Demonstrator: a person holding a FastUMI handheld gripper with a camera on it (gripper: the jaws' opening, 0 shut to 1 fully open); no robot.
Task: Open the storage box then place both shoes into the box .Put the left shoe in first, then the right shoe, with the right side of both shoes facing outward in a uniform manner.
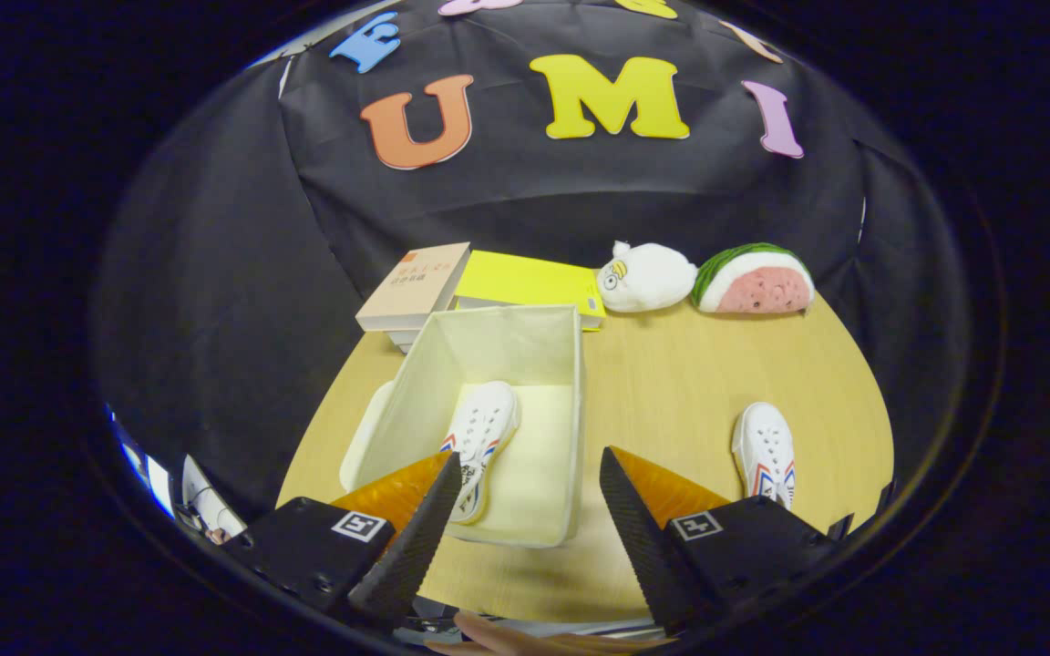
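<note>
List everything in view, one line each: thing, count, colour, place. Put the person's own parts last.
storage box: 1, cream white, open, on the table just ahead of the fingers
shoe in the box: 1, white with red and blue stripes, lying on the box floor
shoe on the table: 1, white with red and blue stripes, right of the box, apart from it
lid: 1, white, partly visible against the box's left side
books: 2 on top, tan and yellow, more beneath, behind the box
plush toys: 2, a white one and a watermelon slice, at the table's far edge
table: 1, light wood
hand-held gripper: 1, black fingers with orange, open, holding nothing
hand: skin partly visible below the fingers
</note>
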